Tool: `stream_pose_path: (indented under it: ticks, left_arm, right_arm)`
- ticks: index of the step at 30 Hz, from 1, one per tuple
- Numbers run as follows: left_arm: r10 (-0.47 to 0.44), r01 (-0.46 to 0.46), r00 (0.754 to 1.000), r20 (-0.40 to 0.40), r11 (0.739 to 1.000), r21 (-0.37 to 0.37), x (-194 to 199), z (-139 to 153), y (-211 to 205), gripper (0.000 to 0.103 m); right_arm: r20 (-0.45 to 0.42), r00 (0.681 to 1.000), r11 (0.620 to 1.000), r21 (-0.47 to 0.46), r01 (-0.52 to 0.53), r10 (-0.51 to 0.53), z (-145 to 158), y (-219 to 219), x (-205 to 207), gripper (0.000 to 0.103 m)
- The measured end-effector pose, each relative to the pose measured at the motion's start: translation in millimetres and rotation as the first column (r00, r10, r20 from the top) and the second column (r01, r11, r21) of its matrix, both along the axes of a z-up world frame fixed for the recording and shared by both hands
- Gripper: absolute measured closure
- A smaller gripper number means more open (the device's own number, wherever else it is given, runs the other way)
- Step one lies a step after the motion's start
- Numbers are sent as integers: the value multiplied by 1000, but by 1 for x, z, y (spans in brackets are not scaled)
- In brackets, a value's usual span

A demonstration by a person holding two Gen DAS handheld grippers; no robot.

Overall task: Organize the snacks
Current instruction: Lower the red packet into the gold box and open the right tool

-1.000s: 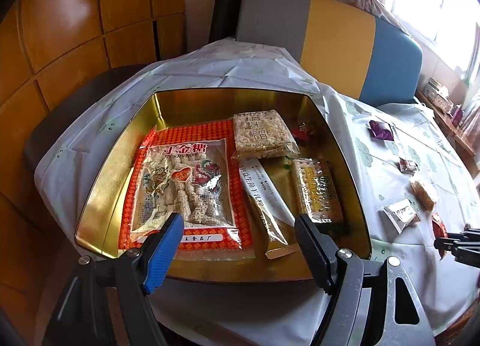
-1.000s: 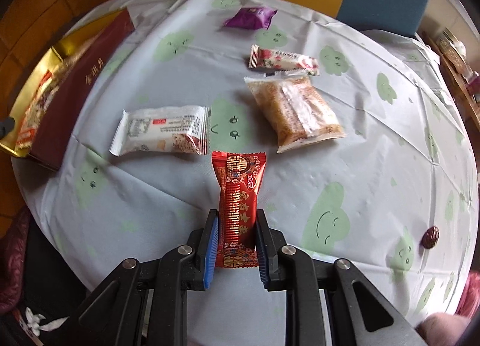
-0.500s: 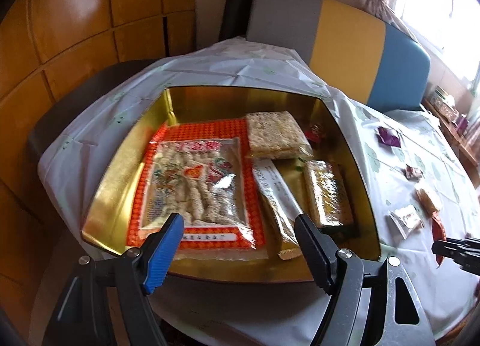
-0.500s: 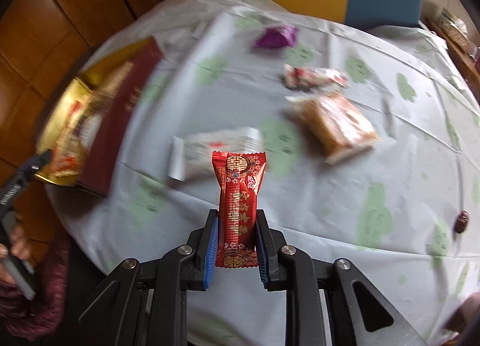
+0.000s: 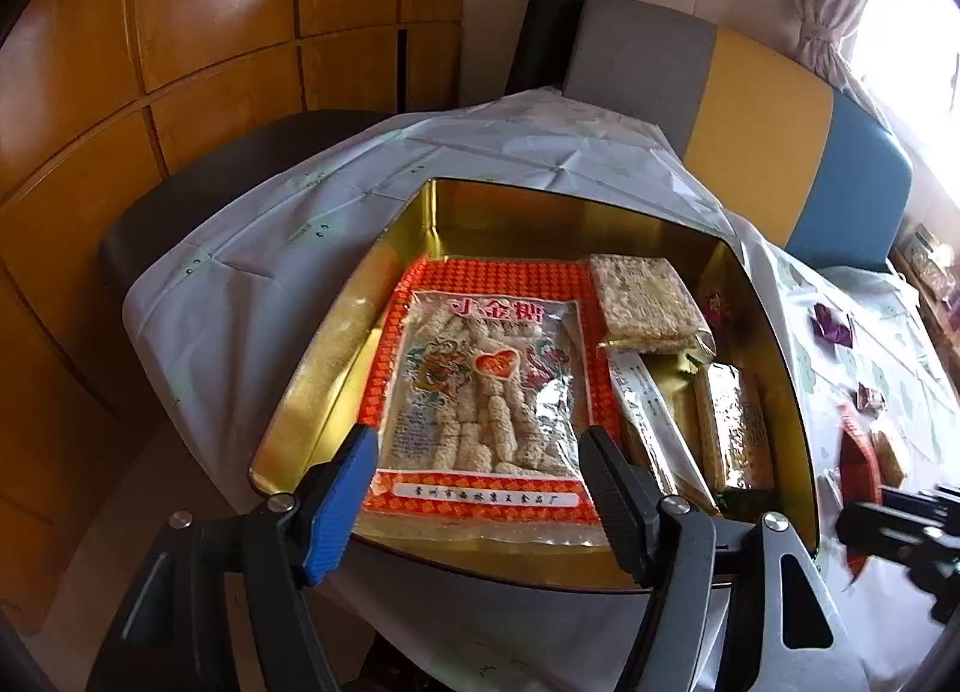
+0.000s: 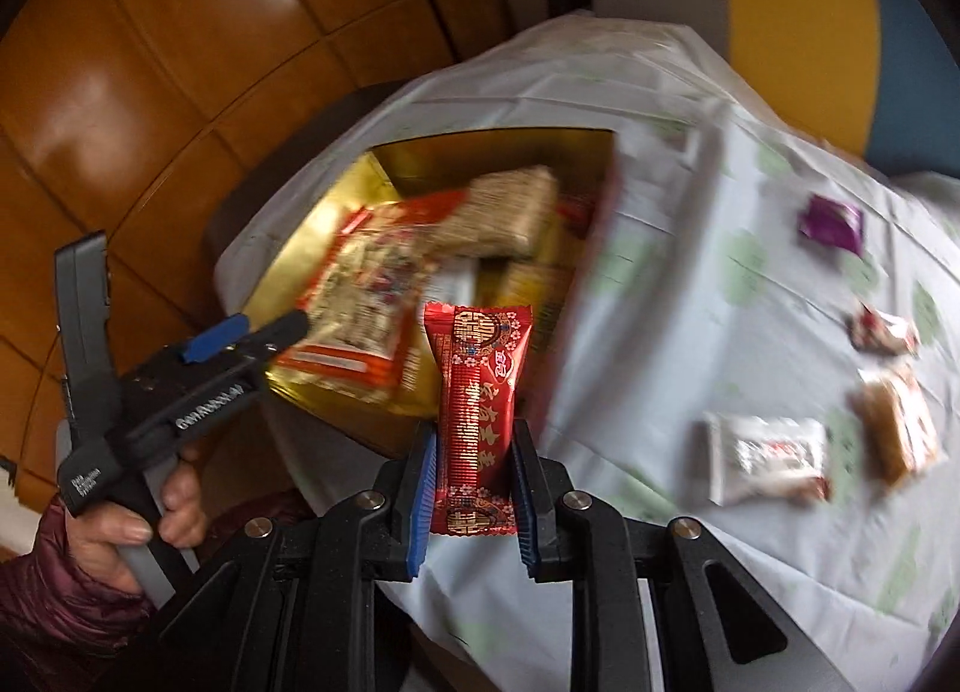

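**Red snack packet carried toward the gold tin: where it could slip**

The right gripper [image 6: 471,488] was clamped on the lower part of a red snack packet [image 6: 478,392], which stood upright between the blue pads with most of its length free above them. It hung in the air in front of the near right corner of the gold tin [image 6: 336,200]. The view was smeared, so its exact height over the rim could not be told.

The left gripper [image 5: 477,488] hung at the tin's [image 5: 312,392] near edge with its fingers wide apart and nothing between them.

The tin was already crowded. A large orange bag of sesame sticks [image 5: 480,386] filled its left and middle floor, a rice cake block [image 5: 645,299] lay at the far right, and a long white-labelled bar [image 5: 648,410] and a yellow bar [image 5: 735,428] lay along the right side.

Likely risks, as a judgement:
- The grip sat low on a slick wrapper, so the packet could pivot or slide out during a fast swing.
- The free top end could catch the tin's right wall and be knocked loose onto the tablecloth [image 6: 660,248].
- Dropped on the bars, it might rest tilted or slip off.
- The two grippers were near each other at the tin's near edge and could collide.
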State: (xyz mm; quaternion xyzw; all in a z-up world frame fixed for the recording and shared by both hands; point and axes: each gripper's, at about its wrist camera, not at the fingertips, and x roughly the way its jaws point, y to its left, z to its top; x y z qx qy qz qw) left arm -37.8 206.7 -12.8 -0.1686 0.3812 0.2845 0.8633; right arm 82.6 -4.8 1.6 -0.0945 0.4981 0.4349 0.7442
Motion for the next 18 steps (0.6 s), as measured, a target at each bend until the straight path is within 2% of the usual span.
stream_pose_path:
  ticks: [4,7,11,15,18]
  left_arm:
    - [9,-9,1000,1,1000,-5,-2,-1,4,37]
    - [2,-2,1000,-9,1000,-9,-1,-4,4,42]
    - [4,-4,1000,-10,1000,-7,-1,-5,4,42]
    - [4,-4,1000,-10,1000,-8,-1,-6,5,42]
    - [-4,4,1000,-13,1000,-3,0,-7,4,46]
  right_arm:
    - [20,999,999,-23,-47,48,-1,24,-8,80]
    - [32,997,997,-37,-71,72,-4,37,-9,80]
    - [53,994,994,-64,-89,92,-11,54,-6,78]
    - [53,995,993,-85,-80,85,-23,60,-3,71]
    - [50,996,994,-90,-63,68,-28,58,-2,71]
